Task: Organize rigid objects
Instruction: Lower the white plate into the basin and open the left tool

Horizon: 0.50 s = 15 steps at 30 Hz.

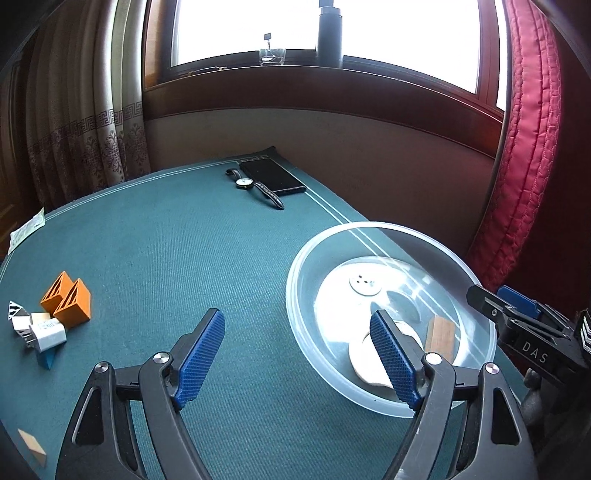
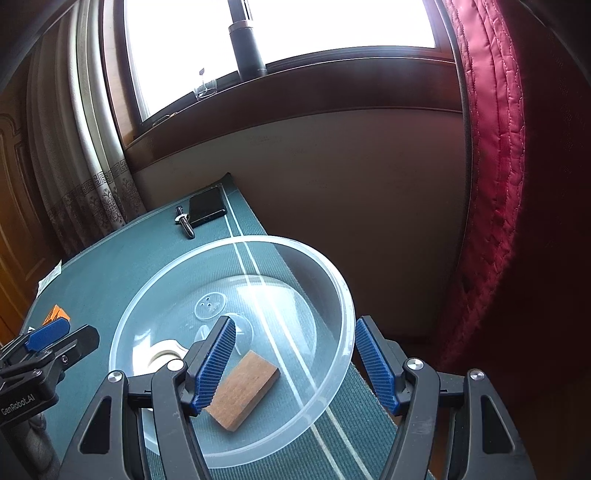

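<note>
A clear plastic bowl (image 1: 369, 225) sits on the green table mat near its right edge. In it lie a brown wooden block (image 1: 439, 338) and a white rounded piece (image 1: 364, 365). My left gripper (image 1: 297, 315) is open, its right finger over the bowl's near-left rim, with nothing gripped. In the right wrist view my right gripper (image 2: 294, 321) is open and straddles the bowl (image 2: 295, 243) rim, with its left finger inside above the wooden block (image 2: 243, 391) and its right finger outside. Two orange blocks (image 1: 66, 299) and small white pieces (image 1: 44, 330) lie at the mat's left.
A wristwatch (image 1: 245, 182) and a black phone (image 1: 273, 176) lie at the mat's far edge. A light wooden wedge (image 1: 33, 446) sits near the front left. A red quilted curtain (image 1: 528, 147) hangs at the right. A bottle (image 1: 330, 33) and a glass (image 1: 272, 56) stand on the windowsill.
</note>
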Motion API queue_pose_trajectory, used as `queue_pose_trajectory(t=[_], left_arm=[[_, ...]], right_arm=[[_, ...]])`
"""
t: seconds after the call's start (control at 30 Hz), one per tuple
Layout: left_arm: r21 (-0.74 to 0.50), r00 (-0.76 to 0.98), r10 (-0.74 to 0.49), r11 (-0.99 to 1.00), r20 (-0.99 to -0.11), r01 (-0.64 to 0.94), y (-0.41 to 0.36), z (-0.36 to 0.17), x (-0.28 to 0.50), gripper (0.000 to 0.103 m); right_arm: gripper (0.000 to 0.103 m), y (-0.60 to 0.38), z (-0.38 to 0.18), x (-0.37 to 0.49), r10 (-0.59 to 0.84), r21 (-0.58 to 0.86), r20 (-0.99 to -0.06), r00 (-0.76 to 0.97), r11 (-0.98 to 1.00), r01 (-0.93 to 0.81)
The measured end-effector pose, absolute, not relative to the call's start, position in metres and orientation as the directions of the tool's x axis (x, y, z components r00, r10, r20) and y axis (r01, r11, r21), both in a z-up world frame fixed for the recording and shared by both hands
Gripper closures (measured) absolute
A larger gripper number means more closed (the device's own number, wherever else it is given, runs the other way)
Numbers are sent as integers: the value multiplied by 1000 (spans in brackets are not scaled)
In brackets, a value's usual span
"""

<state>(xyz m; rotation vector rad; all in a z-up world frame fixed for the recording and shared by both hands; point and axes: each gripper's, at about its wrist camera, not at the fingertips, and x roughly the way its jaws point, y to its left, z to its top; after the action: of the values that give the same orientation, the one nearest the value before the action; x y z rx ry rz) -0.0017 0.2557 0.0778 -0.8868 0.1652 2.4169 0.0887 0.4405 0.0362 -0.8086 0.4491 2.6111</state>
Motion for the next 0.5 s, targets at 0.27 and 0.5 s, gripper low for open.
queue_pose_trajectory(t=[0.27,0.5], left_arm=[[-80,-654,423,-870,-627,-486,233,78,-4,21],[-76,-680,390,-894,-621,-442,211,79,-1,21]], right_arm=[[32,430,39,88,238,187,-582,-777,-891,-413],[31,414,43,84,217,183,-570,-793,-907,-379]])
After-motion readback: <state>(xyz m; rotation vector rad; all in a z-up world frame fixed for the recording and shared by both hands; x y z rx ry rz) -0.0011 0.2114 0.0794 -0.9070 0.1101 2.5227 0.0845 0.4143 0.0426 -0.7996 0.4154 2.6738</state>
